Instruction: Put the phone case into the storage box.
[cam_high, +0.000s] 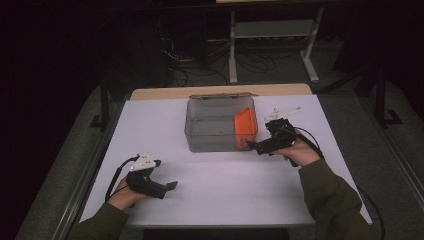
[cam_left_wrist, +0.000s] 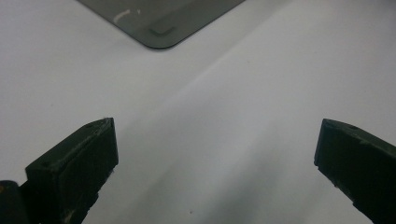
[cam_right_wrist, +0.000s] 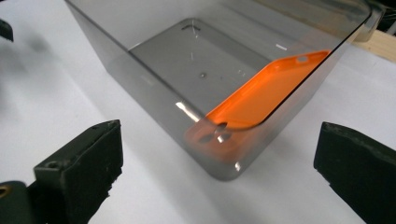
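Note:
A smoky clear plastic box (cam_high: 215, 135) stands at the middle back of the white table (cam_high: 200, 195). An orange phone case (cam_high: 245, 123) leans inside it against the right wall, seen close up as the orange phone case (cam_right_wrist: 266, 95) in the box (cam_right_wrist: 154, 88). My right gripper (cam_high: 252, 145) is just off the box's near right corner, open, with nothing between its jaws (cam_right_wrist: 217, 172). My left gripper (cam_high: 172, 185) rests low at the front left, open over bare table (cam_left_wrist: 217, 161). A corner of the box (cam_left_wrist: 161, 32) lies ahead of it.
A wooden strip (cam_high: 220, 91) runs along the table's far edge behind the box. Beyond it on the dark floor stand a white metal frame (cam_high: 272, 30) and tangled cables (cam_high: 200, 65). Metal rails flank the table on both sides.

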